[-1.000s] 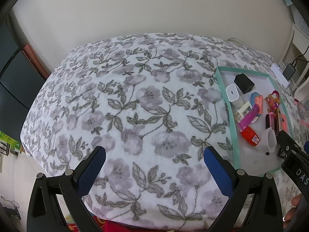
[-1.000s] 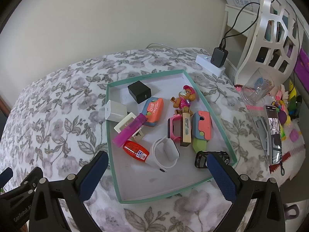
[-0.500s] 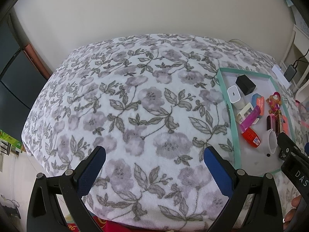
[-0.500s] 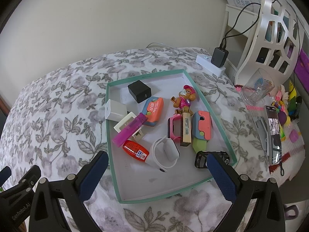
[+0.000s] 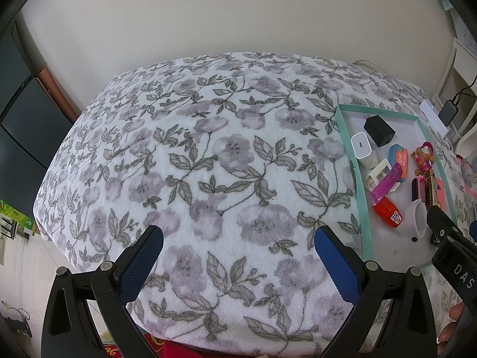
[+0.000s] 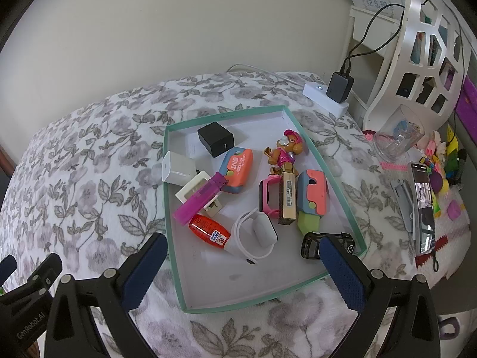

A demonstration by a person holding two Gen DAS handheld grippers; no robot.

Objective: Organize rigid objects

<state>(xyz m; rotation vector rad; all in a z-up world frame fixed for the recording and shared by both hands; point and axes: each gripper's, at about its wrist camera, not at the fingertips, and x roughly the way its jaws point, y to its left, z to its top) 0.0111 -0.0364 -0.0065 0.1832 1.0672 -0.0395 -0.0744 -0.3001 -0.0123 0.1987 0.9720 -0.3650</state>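
A floral blanket [image 5: 208, 155] covers the whole surface, and on its right side sits a teal-rimmed tray [image 6: 174, 226] holding the jumble of small things. The left tool [image 5: 235, 253] hangs over bare blanket, jaws wide apart and empty; the right tool [image 6: 241, 264] hovers over the tray's near end, likewise spread and empty. Inside lie a black charger cube [image 6: 215, 138], a white charger [image 6: 178, 168], a purple lighter [image 6: 200, 197], a red bottle [image 6: 208, 230] and a black toy car [image 6: 310, 243]

I see a plain cream wall [image 5: 226, 15] behind the floral blanket [image 5: 208, 155]; white lattice shelf [image 6: 429, 38] at its right edge.
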